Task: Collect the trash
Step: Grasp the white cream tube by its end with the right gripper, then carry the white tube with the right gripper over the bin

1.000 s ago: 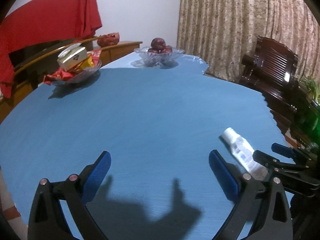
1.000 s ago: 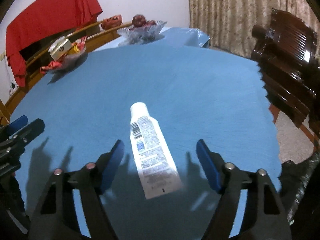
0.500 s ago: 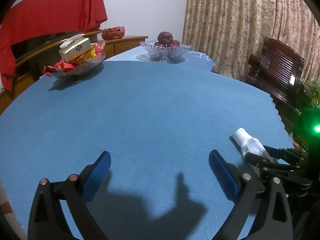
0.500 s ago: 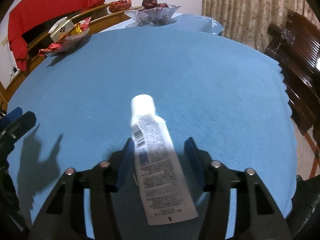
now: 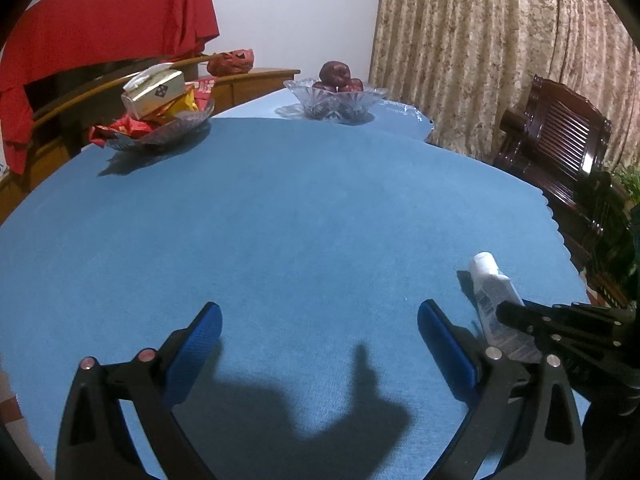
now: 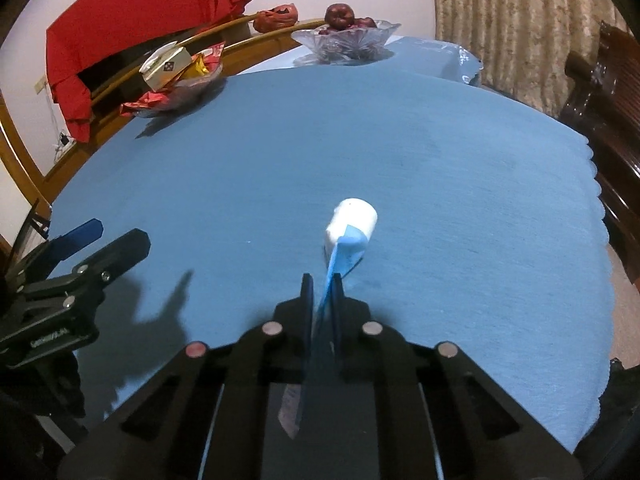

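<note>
Right wrist: right gripper clamps tube — left gripper gapes, holding nothing.

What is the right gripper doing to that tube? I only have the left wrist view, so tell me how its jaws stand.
Observer: The right gripper is shut on the white tube, with the jaws clamped on its flat tail.
Operator: Tell me which way the cap points.
Observer: Straight ahead of the fingers, away from the wrist camera, roughly toward the glass fruit bowl. The tube sits edge-on between the jaws.
</note>
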Demonstrator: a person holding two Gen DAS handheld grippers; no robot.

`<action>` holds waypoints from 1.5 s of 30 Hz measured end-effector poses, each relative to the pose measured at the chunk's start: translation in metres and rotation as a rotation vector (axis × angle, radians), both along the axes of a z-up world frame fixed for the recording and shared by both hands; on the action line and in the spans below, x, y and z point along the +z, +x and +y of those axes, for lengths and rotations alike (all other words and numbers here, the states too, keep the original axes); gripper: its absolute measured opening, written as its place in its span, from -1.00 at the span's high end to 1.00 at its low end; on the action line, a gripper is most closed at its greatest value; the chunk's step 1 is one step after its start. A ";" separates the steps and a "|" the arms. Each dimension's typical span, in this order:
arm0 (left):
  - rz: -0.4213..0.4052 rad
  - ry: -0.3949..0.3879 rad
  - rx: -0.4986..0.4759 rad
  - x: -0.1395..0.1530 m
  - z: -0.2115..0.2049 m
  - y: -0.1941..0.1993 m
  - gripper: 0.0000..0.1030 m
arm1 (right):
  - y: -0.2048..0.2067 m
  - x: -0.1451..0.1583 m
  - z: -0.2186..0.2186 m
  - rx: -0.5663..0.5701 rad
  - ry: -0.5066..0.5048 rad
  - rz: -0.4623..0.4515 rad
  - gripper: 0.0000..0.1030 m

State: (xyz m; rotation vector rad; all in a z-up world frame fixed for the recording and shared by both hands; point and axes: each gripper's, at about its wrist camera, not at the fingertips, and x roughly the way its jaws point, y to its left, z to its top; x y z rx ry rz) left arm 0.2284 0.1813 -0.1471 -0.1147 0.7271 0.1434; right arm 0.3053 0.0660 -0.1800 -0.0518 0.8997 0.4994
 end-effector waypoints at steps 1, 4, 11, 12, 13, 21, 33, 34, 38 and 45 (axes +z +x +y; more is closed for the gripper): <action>0.001 -0.001 0.001 0.000 0.000 0.000 -0.86 | 0.000 -0.001 0.001 -0.005 -0.004 0.003 0.84; 0.005 0.001 0.001 0.000 0.000 -0.001 -0.86 | 0.005 -0.009 0.002 -0.025 -0.019 0.037 0.84; 0.003 0.009 0.000 0.000 0.002 -0.003 -0.86 | 0.002 -0.015 -0.001 -0.032 -0.006 0.052 0.96; 0.001 0.012 -0.001 0.001 0.002 -0.004 -0.86 | 0.000 -0.013 -0.003 -0.036 -0.004 0.045 0.96; -0.002 0.014 -0.002 0.002 0.001 -0.004 -0.86 | -0.001 -0.011 -0.005 -0.038 0.000 0.043 0.96; -0.035 0.041 -0.044 0.017 -0.019 -0.008 -0.86 | -0.023 0.016 -0.024 -0.070 0.027 -0.019 0.97; -0.084 0.028 -0.158 0.047 -0.075 -0.029 -0.86 | -0.079 0.056 -0.088 -0.196 0.072 -0.102 0.97; -0.088 0.021 -0.171 0.050 -0.082 -0.032 -0.86 | -0.085 0.059 -0.095 -0.208 0.074 -0.109 0.97; -0.100 0.004 -0.216 0.059 -0.106 -0.041 -0.86 | -0.105 0.070 -0.125 -0.260 0.072 -0.133 0.97; -0.113 -0.008 -0.332 0.067 -0.165 -0.053 -0.86 | -0.146 0.081 -0.186 -0.378 0.041 -0.150 0.97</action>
